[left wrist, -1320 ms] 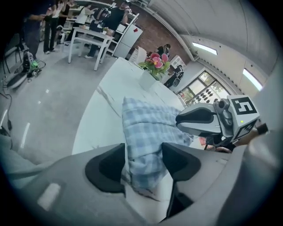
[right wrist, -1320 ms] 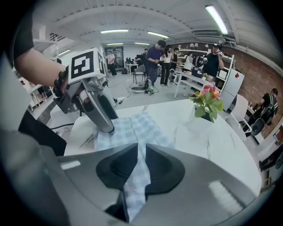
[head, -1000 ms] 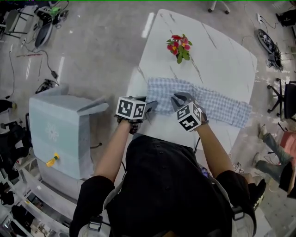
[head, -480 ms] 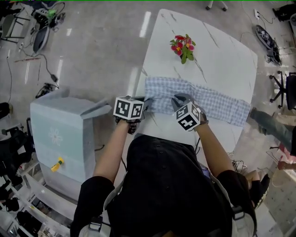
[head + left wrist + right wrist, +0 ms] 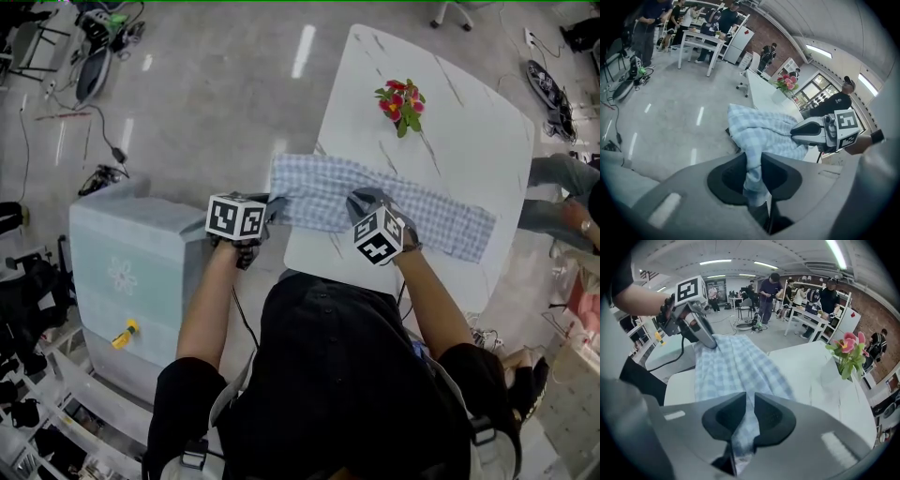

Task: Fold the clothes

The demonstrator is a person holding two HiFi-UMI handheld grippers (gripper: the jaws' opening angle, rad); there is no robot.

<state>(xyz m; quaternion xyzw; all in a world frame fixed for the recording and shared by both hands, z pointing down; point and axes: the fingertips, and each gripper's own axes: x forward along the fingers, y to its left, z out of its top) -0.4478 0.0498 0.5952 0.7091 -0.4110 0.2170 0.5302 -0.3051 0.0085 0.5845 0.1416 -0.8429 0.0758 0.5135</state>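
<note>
Currently gripping the cloth (image 5: 412, 208) by its near edge with both tools. Pinched in left tool (image 5: 270, 208), just now closed down onto a bunched fold of the checked fabric, held out past the left edge of the bench (image 5: 469, 131). Clamped likewise in right tool (image 5: 362, 201), shut tight on a flatter fold above the bench. Stretched between the two, then spread rightward across mid-bench. Farther back, flowers (image 5: 400, 101) upright, well apart from cloth.

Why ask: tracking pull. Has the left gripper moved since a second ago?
Yes: left gripper, tongs just closed on the cloth, went left past the table edge toward the cabinet.
</note>
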